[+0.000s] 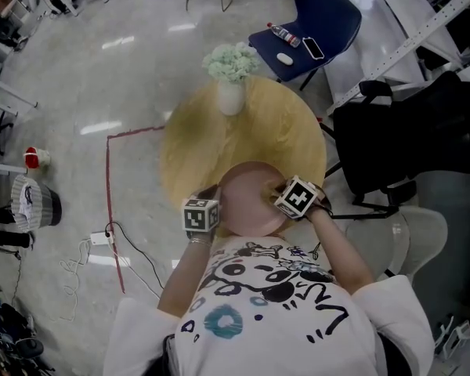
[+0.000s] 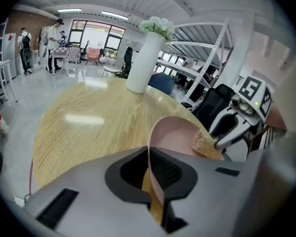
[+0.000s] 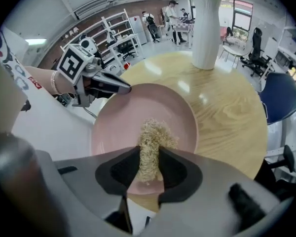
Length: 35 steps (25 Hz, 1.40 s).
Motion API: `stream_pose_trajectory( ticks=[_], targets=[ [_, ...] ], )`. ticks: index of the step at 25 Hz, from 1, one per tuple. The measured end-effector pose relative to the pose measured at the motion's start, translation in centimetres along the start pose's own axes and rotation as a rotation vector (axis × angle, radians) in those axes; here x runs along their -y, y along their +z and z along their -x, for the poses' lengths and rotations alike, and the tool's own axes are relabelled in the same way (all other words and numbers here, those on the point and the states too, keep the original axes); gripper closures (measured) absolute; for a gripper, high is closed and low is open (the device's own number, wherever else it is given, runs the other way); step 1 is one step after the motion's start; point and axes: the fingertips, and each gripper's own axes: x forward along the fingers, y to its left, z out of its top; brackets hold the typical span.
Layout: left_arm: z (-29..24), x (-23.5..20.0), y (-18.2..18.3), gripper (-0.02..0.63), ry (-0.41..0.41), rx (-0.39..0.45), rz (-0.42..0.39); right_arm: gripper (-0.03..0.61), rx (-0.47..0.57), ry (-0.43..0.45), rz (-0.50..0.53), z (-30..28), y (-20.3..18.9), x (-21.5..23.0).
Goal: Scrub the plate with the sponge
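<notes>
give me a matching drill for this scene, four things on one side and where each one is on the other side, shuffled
Things:
1. plate
2. sponge
3. vase
4. chair

Places:
a. pinched between the jaws of the right gripper, resting on the pink dish
b. upright at the far side of the table, holding pale flowers
c. rim clamped in the left gripper
d. beyond the table, off to the right

Pairs: 1-c, 2-a, 3-b, 4-d
</notes>
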Motion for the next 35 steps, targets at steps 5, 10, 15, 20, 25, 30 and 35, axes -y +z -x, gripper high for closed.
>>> stream_pose_trajectory(
  ticks=[5,10,15,20,25,30,35],
  targets=[
    [-0.4,0.0,0.3,0.589,0.018,0.002,-0.028,0.451,-0.015,0.140,0.042,-0.8,-1.2,-4.7],
    [-0.3,-0.1,0.1,0.589,0.030,-0.003,-0.005,0.451,0.001,0.249,0.093,-2.3,0.2,-9.7],
    [-0.1,0.0,0.1,0.589,0.032,0.013,0.084,0.451,0.032,0.239,0.144,-3.6,3.5,-11.7],
    [0.2,0.0,-0.3,0.589,0.030,0.028,0.152,0.451,0.086,0.184,0.124,-4.0,6.4,-10.4],
    [0.4,-0.5,-0.5,0.589,0.038,0.043,0.177,0.451,0.087,0.150,0.149,-4.3,8.1,-8.4],
    [0.7,-1.1,-0.4,0.588,0.039,0.065,0.222,0.453,0.141,0.091,0.133,-4.6,9.4,-6.8],
    [0.5,-1.2,-0.2,0.588,0.037,0.092,0.248,0.456,0.140,0.062,0.143,-4.1,10.5,-4.8]
  ],
)
